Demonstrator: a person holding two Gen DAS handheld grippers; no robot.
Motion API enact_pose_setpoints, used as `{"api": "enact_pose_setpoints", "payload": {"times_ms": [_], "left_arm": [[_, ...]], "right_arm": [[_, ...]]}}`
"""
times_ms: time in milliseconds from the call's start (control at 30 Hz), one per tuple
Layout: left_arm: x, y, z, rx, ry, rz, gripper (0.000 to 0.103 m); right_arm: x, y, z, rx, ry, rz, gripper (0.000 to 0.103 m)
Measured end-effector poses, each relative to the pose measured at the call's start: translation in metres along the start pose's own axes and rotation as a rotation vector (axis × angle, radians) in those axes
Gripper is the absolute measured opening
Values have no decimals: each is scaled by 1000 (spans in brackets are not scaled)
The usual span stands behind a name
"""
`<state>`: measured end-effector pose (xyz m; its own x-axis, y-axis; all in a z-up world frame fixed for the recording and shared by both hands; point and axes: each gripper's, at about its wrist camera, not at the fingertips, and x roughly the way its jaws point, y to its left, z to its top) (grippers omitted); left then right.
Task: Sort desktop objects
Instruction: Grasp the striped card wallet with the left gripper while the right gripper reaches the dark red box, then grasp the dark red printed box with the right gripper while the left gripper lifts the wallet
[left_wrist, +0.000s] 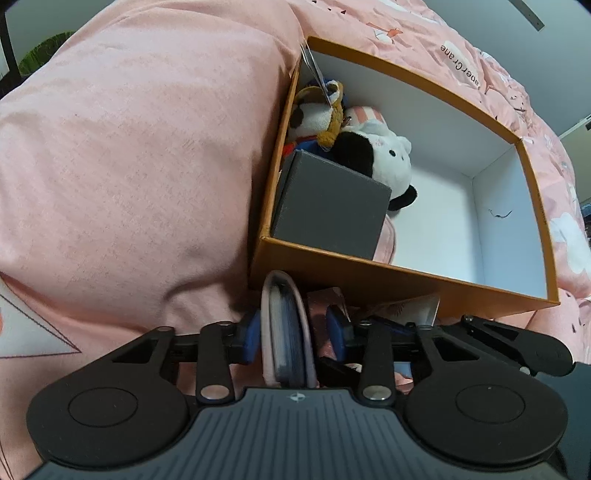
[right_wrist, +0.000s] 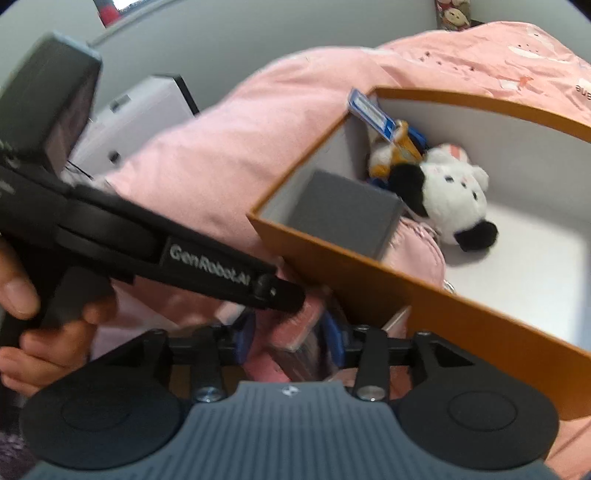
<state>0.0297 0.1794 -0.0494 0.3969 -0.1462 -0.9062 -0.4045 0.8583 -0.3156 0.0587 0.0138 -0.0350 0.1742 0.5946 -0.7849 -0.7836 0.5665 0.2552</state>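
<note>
An orange box (left_wrist: 406, 275) with white inner walls lies open on a pink quilt (left_wrist: 129, 166). Inside it are a grey cube box (left_wrist: 328, 203), a panda plush (left_wrist: 384, 162), a second small plush (left_wrist: 314, 110) and a pink pouch (left_wrist: 386, 243). Just in front of the box, a pink-covered notebook (left_wrist: 284, 332) stands edge-on between the blue fingers of my left gripper (left_wrist: 293, 338); it leans to the left pad, with a narrow gap at the right pad. My right gripper (right_wrist: 290, 339) also straddles the pink notebook (right_wrist: 291, 332); blur hides whether its pads press on it.
The left gripper's body (right_wrist: 207, 258), held by a hand (right_wrist: 22, 288), crosses the right wrist view at the left. The orange box (right_wrist: 369, 288) rises close ahead of both grippers. A white device (right_wrist: 136, 110) stands beyond the quilt, against a grey wall.
</note>
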Motion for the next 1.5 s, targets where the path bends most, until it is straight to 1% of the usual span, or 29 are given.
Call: {"api": "enact_pose_setpoints", "payload": {"times_ms": [67, 100, 133, 167, 267, 367, 467, 533, 633, 733, 800, 933, 1033, 1100, 1133, 1167, 1200, 1267, 1367, 1433, 1500], "left_arm": [[1, 1, -1, -3, -1, 3, 28], [0, 1, -1, -4, -1, 0, 28], [0, 1, -1, 2, -1, -10, 26], [-1, -1, -1, 11, 0, -20, 25], [-3, -11, -3, 54, -1, -44, 25], [-3, -25, -7, 114, -3, -36, 25], [-2, -32, -9, 140, -8, -30, 25], [-2, -32, -10, 142, -10, -29, 25], [-2, -31, -9, 134, -9, -34, 24], [-2, -30, -9, 134, -9, -36, 24], [-2, -30, -9, 133, -8, -32, 24], [1, -33, -9, 139, -3, -17, 24], [1, -42, -10, 170, -5, 23, 24], [2, -49, -11, 198, -2, 55, 24], [3, -52, -12, 211, -2, 67, 24], [3, -56, -13, 227, -2, 81, 24], [5, -59, -13, 241, -1, 93, 24], [9, -63, -14, 254, 10, 113, 24], [17, -62, -13, 233, 36, 141, 24], [19, -60, -12, 213, 40, 136, 24], [18, -60, -13, 212, 36, 138, 24]], "right_arm": [[1, -1, -3, -1, 8, -1, 40], [0, -2, -4, 5, 8, 1, 38], [-1, -5, -5, 16, 7, 0, 34], [-3, -9, -6, 31, 7, -4, 34], [-10, -22, -10, 74, 10, -5, 36], [-18, -35, -16, 124, 14, -7, 38], [-23, -51, -19, 208, 21, 29, 41], [-24, -57, -19, 245, 20, 58, 41], [-23, -54, -16, 255, 16, 96, 42], [-20, -44, -13, 228, 14, 102, 45], [-17, -38, -11, 206, 9, 85, 45], [-14, -23, -13, 134, -15, -4, 46], [-13, -12, -16, 91, -28, -79, 50], [-12, -7, -19, 63, -38, -127, 49], [-12, -8, -21, 65, -40, -143, 46], [-13, -12, -23, 81, -46, -133, 38], [-15, -17, -24, 104, -50, -109, 35], [-16, -24, -26, 141, -52, -84, 34], [-14, -27, -25, 144, -57, -88, 36], [-14, -26, -26, 142, -65, -88, 36], [-16, -28, -28, 161, -72, -73, 33]]}}
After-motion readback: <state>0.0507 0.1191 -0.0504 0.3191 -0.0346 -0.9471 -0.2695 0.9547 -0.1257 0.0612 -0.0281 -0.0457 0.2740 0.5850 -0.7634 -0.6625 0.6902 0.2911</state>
